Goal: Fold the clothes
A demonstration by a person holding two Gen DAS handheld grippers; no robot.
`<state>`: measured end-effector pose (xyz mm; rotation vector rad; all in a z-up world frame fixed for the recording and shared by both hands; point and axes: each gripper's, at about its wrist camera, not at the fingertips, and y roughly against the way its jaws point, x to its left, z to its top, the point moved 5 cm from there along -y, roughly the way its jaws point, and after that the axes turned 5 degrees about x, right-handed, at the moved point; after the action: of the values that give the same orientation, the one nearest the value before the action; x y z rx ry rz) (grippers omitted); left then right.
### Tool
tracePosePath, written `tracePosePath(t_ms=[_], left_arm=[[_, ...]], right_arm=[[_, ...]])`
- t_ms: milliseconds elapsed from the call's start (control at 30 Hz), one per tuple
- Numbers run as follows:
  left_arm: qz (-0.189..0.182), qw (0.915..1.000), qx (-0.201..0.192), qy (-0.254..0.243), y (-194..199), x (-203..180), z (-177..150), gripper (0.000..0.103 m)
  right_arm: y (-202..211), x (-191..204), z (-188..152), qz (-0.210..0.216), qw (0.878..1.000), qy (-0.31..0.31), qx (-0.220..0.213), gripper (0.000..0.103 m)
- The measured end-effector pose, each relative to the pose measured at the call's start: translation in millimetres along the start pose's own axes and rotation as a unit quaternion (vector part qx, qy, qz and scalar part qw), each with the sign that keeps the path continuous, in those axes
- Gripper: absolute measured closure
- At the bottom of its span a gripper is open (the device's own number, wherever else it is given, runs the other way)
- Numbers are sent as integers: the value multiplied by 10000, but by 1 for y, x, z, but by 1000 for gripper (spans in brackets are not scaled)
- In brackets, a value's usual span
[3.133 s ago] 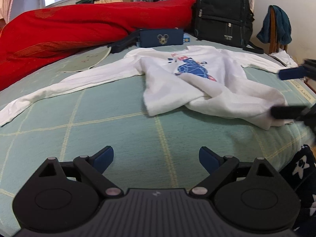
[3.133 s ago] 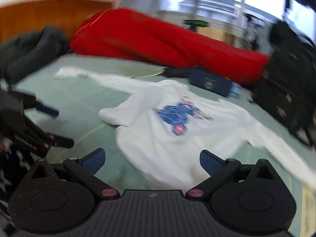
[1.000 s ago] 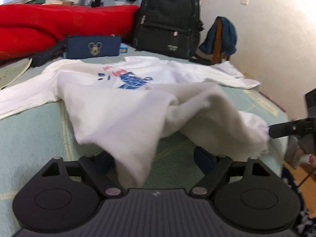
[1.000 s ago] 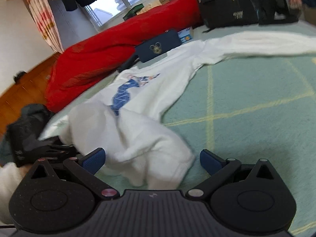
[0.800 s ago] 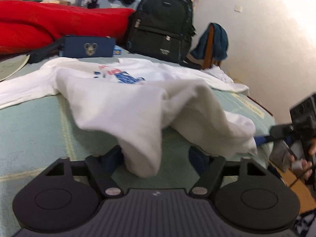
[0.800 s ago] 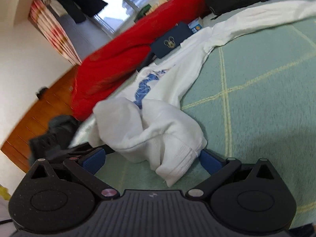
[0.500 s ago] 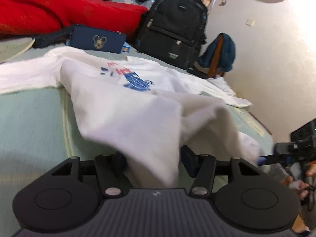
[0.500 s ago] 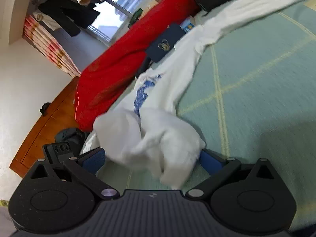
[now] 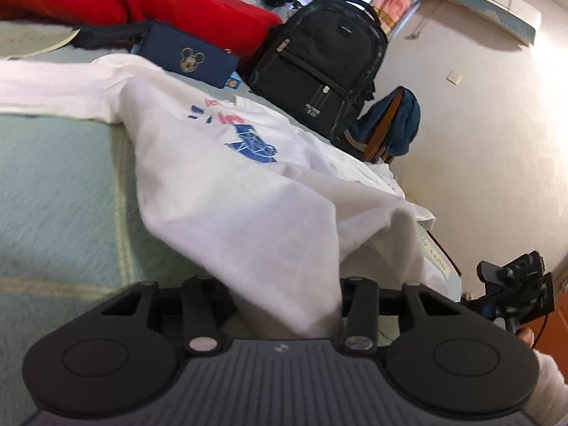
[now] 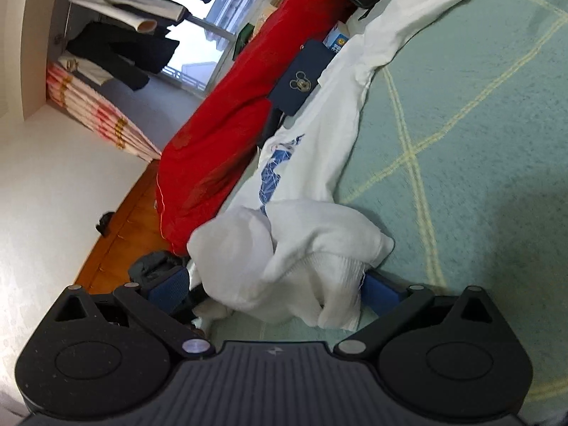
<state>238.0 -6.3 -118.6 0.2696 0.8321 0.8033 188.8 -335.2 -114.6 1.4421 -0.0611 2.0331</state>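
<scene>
Left gripper (image 9: 284,298) is closing on the hem corner of the white long-sleeved cotton sweatshirt with a blue print (image 9: 227,177), cloth bunched between its jaws, while the right gripper (image 10: 273,293) stands wide around the other ribbed corner; the garment stretches ahead over the green checked bedspread (image 10: 461,142). To fold cleanly, both should pinch firmly at matching depth before lifting. Beyond the shirt, a black backpack (image 9: 319,67) looks shut, contents unseen.

sweatshirt (image 9: 220,177) on bed (image 9: 53,184), backpack (image 9: 319,67) behind
</scene>
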Motion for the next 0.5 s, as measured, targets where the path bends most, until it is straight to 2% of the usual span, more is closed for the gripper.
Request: tracePosePath(t_ms=[167,300,367,400,467,500], left_arm=[[61,9999,17,123,-2,5,0,66],[225,9997,5,105,-1,3,-2,69],[293,9995,1,77,0,2,-3,70],[325,9995,1,65,-1,1,-3,70],[412,9991,11,28,-1,0,-3,71],[487,9988,12,-3,-2,-1,-3,72]], right_arm=[[-8,-6,16,-145,9990,-421,105,0],[-11,-5,8,-479,9987,28,-166,10],[-8,-6,-1,-741,9959,371,-368,32],[-6,-9,-5,-822,9944,488,-458,37],[-1,-18,-6,-893,9934,420,-589,62],[1,-22,-5,-950,9929,332,-628,68]])
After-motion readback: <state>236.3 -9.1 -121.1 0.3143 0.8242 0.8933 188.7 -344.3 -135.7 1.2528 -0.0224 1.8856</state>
